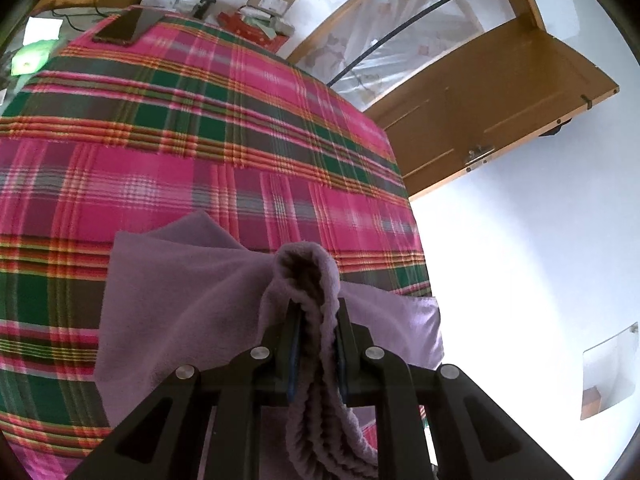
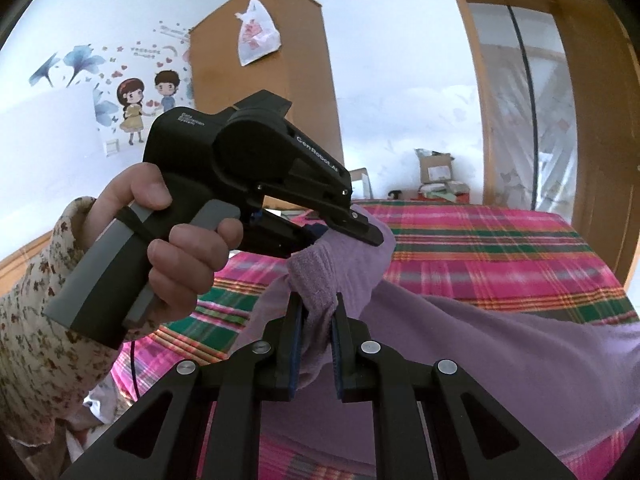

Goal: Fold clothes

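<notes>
The left tongs (image 1: 316,344) are clamped on a bunched, ribbed edge of a lilac fleece garment (image 1: 180,300). The cloth rises in a loop past the tips and hangs down between the two blue-lined pads. The rest of the garment spreads out ahead and to the left of these tongs over a bed covered in a pink and green plaid blanket (image 1: 200,120). Far beyond the tips, at the bed's far corner, lies a dark flat object (image 1: 124,26), perhaps a phone or case; the view is too distorted to say. To the right of the tongs stands an open wooden door (image 1: 500,92).

The right tongs (image 2: 316,316) grip another thick fold of the same garment, the pads pressing on it from both sides. Just ahead of and above their tips the left tongs hold the neighbouring bunch of the garment, so the two grips sit close together. A hand (image 2: 160,248) in a floral sleeve (image 2: 36,320) holds the left tool's grey handle, to the left of the right tongs. The cloth drapes down and to the right over the bed.
</notes>
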Demonstrator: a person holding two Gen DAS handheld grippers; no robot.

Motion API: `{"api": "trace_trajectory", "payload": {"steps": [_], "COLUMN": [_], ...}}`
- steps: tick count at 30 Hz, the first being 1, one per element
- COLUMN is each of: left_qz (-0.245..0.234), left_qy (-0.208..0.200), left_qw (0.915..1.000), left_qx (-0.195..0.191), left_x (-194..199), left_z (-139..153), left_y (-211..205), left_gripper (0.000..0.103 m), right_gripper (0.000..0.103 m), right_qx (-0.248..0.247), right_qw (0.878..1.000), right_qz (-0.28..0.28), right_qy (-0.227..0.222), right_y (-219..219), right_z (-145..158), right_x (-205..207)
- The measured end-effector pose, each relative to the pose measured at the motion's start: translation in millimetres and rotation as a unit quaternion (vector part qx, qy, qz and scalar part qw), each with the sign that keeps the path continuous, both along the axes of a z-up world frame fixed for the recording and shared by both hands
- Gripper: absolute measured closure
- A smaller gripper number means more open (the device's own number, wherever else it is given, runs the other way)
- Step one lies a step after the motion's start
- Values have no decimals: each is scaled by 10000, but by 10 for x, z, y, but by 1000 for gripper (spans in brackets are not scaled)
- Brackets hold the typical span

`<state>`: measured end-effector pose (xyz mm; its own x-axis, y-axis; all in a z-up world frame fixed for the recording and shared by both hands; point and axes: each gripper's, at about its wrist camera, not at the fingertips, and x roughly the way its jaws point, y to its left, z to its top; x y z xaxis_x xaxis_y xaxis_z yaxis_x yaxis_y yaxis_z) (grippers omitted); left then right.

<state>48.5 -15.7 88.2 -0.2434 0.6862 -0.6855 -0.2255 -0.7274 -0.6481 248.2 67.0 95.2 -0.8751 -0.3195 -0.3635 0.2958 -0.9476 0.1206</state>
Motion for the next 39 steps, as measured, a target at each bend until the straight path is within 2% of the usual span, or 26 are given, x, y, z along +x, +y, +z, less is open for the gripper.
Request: {"api": "trace_trajectory", "payload": {"steps": [12, 16, 21, 26, 30, 33, 39], "left_qz": [-69, -77, -199, -182, -3, 138, 567], "left_qy": [-289, -369, -273, -169, 6, 3, -38], "left_qw": [9990, 9988, 9993, 9996, 9998, 9995, 9977], "left_qx": [-335, -318, -166, 140, 182, 294, 363], "left_x": [-69, -95, -60, -48, 0, 50, 165], "left_z": [-308, -383, -368, -303, -250, -275, -355], "left_y": [270, 328, 334, 218, 98, -80, -467], "left_gripper": [87, 84, 77, 74, 72, 72, 72], "right_gripper": [90, 89, 87, 86, 85, 77, 70], "right_qx": [-133, -217, -536, -639, -658, -699, -953], "right_qw": [9988, 9977, 9950, 9929, 9916, 9908, 9866], "right_qz": [-166, -266, -242, -231, -258, -358, -393], "right_qy": [-438, -588, -806, -977, -1080, -1106, -1266], "right_y": [214, 301, 443, 509, 558, 618, 781], "right_z": [-277, -379, -482, -561, -611, -624, -642], "right_x": [-55, -64, -78, -95, -88, -82, -102]}}
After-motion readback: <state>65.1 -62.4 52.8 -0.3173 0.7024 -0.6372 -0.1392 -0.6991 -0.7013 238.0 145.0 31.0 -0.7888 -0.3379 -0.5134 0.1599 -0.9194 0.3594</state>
